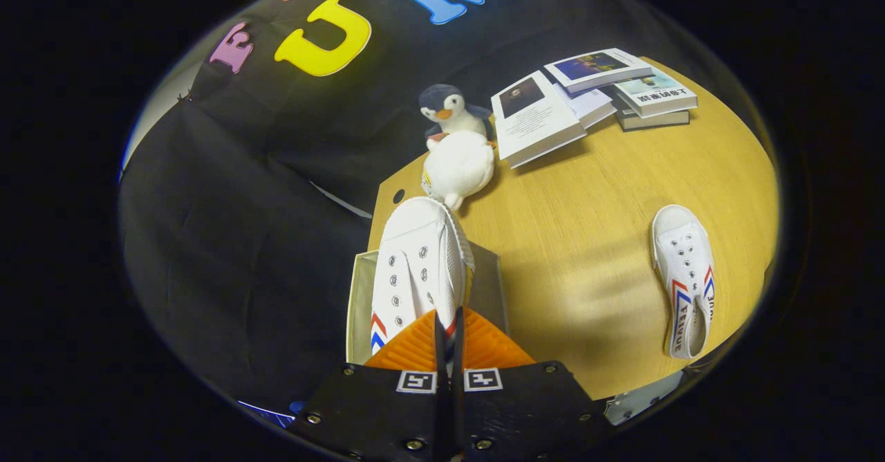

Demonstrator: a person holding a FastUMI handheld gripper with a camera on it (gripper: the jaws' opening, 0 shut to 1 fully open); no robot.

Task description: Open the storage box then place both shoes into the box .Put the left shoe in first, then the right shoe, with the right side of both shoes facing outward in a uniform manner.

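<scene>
- The storage box [359, 303] stands open at the near corner of the wooden table [594, 241], its pale inner wall showing on one side and a grey wall on the other.
- A white canvas shoe [415, 268] hangs over the box's opening, toe pointing away from the gripper toward the plush penguin [456, 151]; its long axis runs straight ahead along the fingers, and its heel end is gripped.
- The gripper [448, 337] is closed narrow, both fingers pinching the shoe's heel collar.
- I cannot tell whether the shoe's sole touches the box floor.
- The second white shoe [684, 279] lies flat on the table well apart from the box, toe pointing away, roughly parallel to the held one.
- Beyond the box, past the penguin, several books [594, 95] lie in a loose stack.
</scene>
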